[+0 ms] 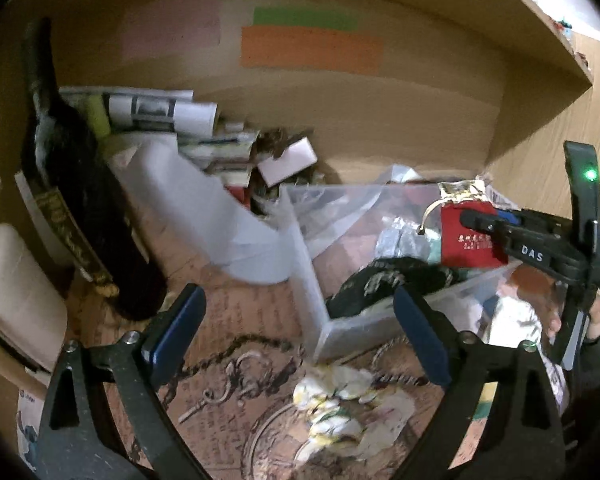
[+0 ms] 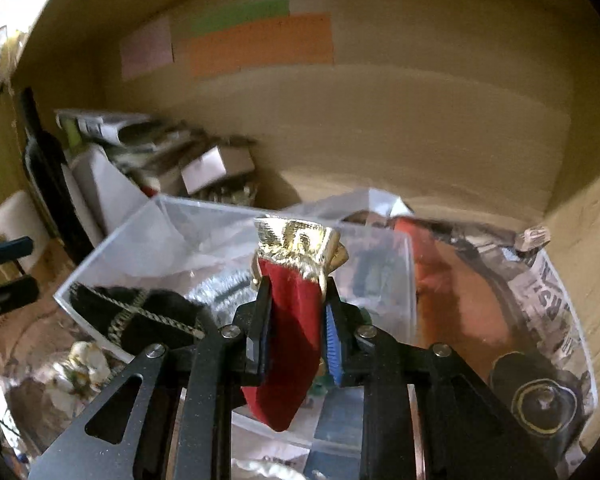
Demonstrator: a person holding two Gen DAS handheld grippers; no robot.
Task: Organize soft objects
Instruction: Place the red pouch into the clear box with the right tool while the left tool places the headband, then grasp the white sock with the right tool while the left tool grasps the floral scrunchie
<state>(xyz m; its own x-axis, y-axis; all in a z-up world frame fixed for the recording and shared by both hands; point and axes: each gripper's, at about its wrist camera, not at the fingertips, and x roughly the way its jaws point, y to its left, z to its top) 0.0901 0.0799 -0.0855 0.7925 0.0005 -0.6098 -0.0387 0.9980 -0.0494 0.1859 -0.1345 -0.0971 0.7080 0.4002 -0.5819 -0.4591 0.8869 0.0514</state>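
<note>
My right gripper (image 2: 296, 312) is shut on a red velvet pouch (image 2: 288, 344) with a gold top and holds it above a clear plastic box (image 2: 112, 248). In the left wrist view the pouch (image 1: 466, 236) and right gripper (image 1: 496, 226) hang over the same box (image 1: 312, 288). A black cloth with a gold cord (image 2: 148, 312) and silver material lie in the box. My left gripper (image 1: 300, 332) is open and empty, above a crumpled white and yellow fabric (image 1: 340, 396) on the patterned surface.
A dark bottle (image 1: 76, 200) leans at the left beside papers and a small white box (image 1: 288, 160). A white container (image 1: 16, 292) sits at the far left. Wooden shelf walls enclose the back and right. A clear printed bag (image 2: 532, 328) lies to the right.
</note>
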